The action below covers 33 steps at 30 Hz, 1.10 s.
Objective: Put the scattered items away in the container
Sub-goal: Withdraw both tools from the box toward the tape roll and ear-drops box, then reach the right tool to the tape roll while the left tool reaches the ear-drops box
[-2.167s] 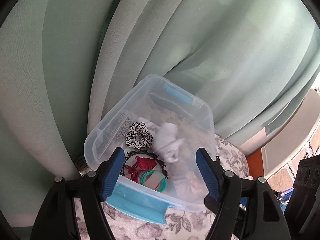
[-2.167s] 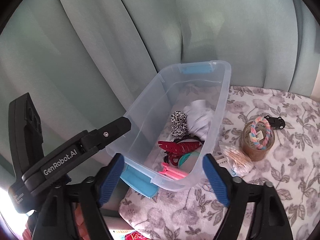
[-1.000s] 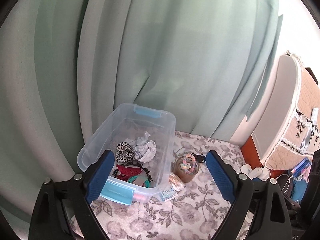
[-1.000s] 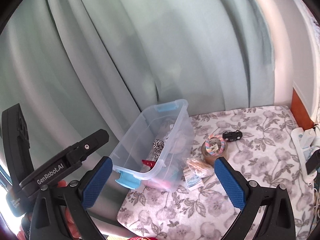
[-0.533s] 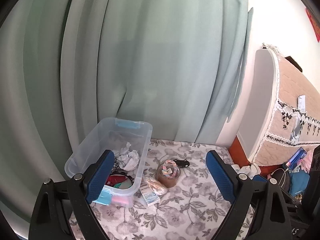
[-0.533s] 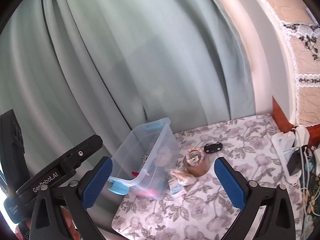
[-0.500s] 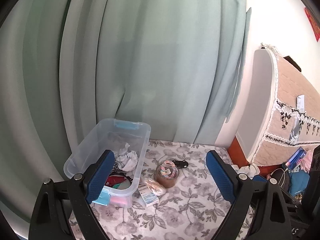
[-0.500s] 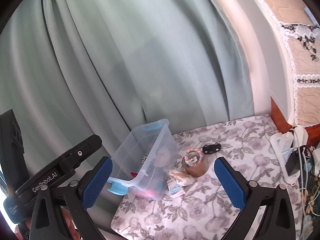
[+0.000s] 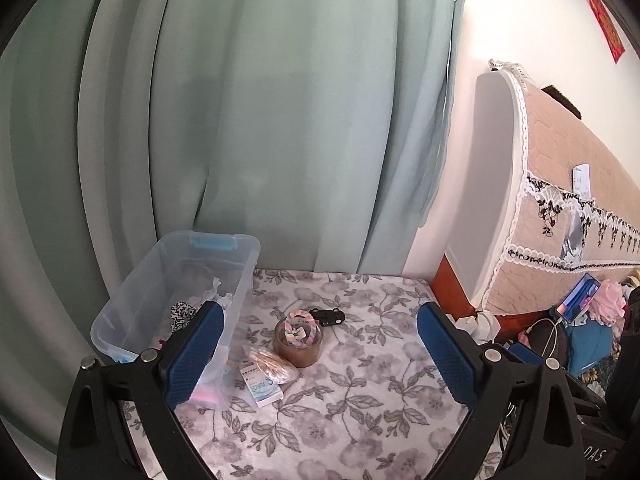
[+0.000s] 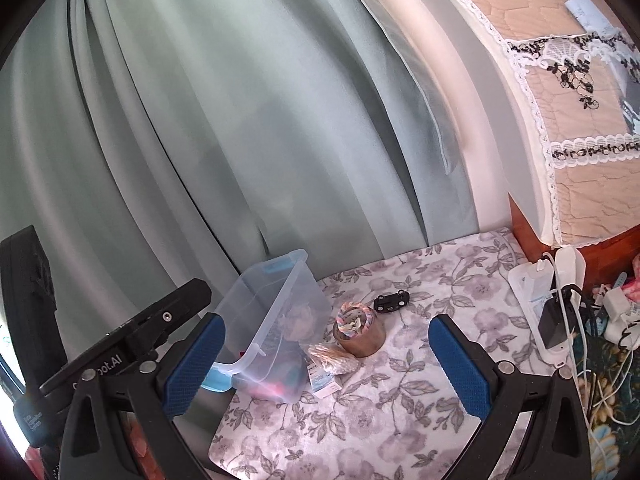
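Observation:
A clear plastic bin point(image 9: 132, 304) with blue latches stands at the left of the floral-covered table, against the curtain. It holds a leopard scrunchie point(image 9: 182, 312), crumpled white paper point(image 9: 220, 292) and red and pink items. To its right lie a brown jar point(image 9: 298, 340) topped with a pastel braided ring, a small black toy car point(image 9: 327, 316), a bag of cotton swabs point(image 9: 270, 364) and a small box point(image 9: 262, 384). My left gripper point(image 9: 319, 308) hangs back above the table, its jaws opening with nothing between them. My right gripper point(image 10: 327, 320) is open and empty, well short of the bin point(image 10: 280, 292) and jar point(image 10: 360, 332).
A green curtain point(image 9: 260, 120) hangs behind the table. At the right stand a white unit under a lace-trimmed cover point(image 9: 560, 184) and a power strip point(image 10: 556, 304) with chargers and cables. A phone point(image 9: 578, 298) lies beyond the table's right edge. The left gripper's body point(image 10: 120, 356) shows in the right wrist view.
Both grippers have drawn back from the bin, which now looks smaller and farther. The jar, car, swabs and box have come into view beside it.

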Motion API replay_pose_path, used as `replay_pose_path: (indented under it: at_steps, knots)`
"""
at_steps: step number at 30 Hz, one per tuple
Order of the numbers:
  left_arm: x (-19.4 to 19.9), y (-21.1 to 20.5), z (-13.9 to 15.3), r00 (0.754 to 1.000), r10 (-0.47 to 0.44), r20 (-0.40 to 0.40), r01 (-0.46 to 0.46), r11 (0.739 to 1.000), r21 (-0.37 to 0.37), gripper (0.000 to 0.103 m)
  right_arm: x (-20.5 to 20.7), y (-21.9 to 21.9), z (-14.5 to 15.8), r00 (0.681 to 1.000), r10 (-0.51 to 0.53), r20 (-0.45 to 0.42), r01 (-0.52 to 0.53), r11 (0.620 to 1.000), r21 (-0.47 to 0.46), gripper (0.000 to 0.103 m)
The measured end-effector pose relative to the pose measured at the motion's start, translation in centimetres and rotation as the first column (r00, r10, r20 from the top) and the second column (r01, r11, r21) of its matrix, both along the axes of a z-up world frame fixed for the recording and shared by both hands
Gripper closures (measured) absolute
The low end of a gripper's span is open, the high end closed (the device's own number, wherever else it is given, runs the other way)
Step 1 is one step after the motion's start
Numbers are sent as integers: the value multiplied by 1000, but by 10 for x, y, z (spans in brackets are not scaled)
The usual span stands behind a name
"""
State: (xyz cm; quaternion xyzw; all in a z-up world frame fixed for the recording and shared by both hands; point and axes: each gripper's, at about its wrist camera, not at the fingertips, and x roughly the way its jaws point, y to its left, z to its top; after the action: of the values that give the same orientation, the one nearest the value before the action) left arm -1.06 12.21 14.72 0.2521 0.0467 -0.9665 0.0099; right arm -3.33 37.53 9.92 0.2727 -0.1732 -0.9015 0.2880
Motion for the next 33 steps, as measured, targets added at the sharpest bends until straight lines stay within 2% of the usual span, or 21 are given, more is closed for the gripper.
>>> replay_pose_path:
  at_steps: [9, 20, 29, 33]
  knots:
    - [-13, 0, -15, 999, 7, 47, -8, 1000, 21, 1, -5, -4, -9, 1000, -1, 7, 0, 999, 48, 0]
    - [-25, 0, -48, 991, 21, 134, -30, 997, 66, 0, -13, -7, -32, 998, -13, 65, 6, 994, 105, 0]
    - [-34, -2, -73, 986, 14, 164, -32, 994, 103, 0, -22, -11, -51, 994, -12, 106, -2, 991, 130, 0]
    - [-38, -3, -88, 984, 3, 177, -24, 993, 116, 0, -30, -16, -64, 989, 4, 151, -25, 990, 140, 0]
